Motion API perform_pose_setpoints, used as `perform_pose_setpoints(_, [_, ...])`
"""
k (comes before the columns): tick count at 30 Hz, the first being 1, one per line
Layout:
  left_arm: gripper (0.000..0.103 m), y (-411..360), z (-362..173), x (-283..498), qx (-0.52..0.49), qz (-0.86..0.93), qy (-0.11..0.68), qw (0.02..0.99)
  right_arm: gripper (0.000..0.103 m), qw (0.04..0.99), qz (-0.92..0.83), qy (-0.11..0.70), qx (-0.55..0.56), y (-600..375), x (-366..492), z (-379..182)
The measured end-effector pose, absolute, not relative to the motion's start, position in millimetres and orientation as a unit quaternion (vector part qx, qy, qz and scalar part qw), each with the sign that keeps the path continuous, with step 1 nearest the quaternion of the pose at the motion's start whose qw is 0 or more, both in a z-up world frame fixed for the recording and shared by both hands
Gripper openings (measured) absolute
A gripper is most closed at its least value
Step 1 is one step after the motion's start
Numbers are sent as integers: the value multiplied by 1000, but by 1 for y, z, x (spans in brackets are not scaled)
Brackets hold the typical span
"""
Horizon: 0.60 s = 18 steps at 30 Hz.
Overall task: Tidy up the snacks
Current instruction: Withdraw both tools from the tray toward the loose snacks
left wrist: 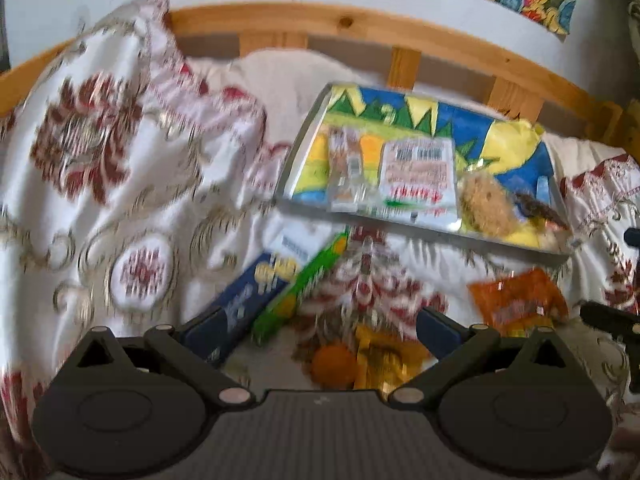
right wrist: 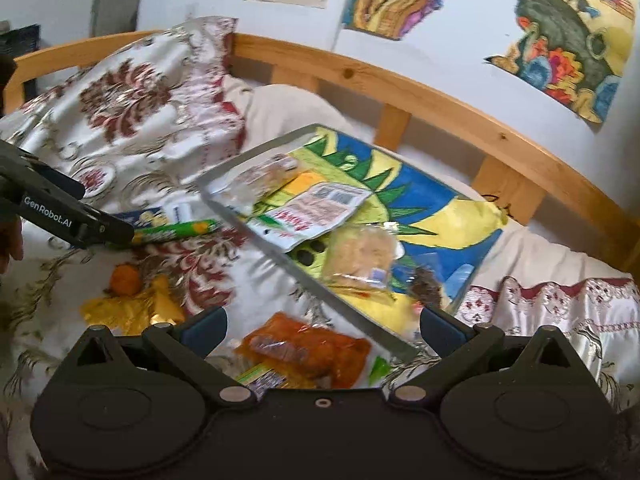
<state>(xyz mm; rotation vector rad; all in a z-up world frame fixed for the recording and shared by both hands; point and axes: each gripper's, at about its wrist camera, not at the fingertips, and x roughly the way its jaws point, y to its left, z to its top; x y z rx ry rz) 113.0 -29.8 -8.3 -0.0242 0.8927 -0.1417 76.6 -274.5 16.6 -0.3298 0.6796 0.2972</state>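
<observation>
A metal tray lined with a bright drawing lies on the bed and holds several snack packets, among them a white labelled packet and a clear bag of cookies. On the bedspread lie a blue box, a green tube, an orange fruit, a yellow wrapper and an orange packet. My left gripper is open above the fruit and yellow wrapper. My right gripper is open over the orange packet.
The bed has a white and red patterned cover and a wooden rail along the wall. Coloured drawings hang on the wall. The left gripper's body shows at the left of the right wrist view.
</observation>
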Motion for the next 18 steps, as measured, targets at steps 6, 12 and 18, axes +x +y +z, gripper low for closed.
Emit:
perform_pose_setpoints(6, [102,-31,-28,89,5,-67,475,877,102,912,171,322,-187,-268,68,18])
perform_pose_setpoints(12, [102,-41,-41,82,20,-82,497,863,102,888,202,358,-205,-264,66,6])
perform_pose_setpoints(18, [102,-47,-45,84,2,-108,508,855,102,863,227,393,-220,-255,64,-6])
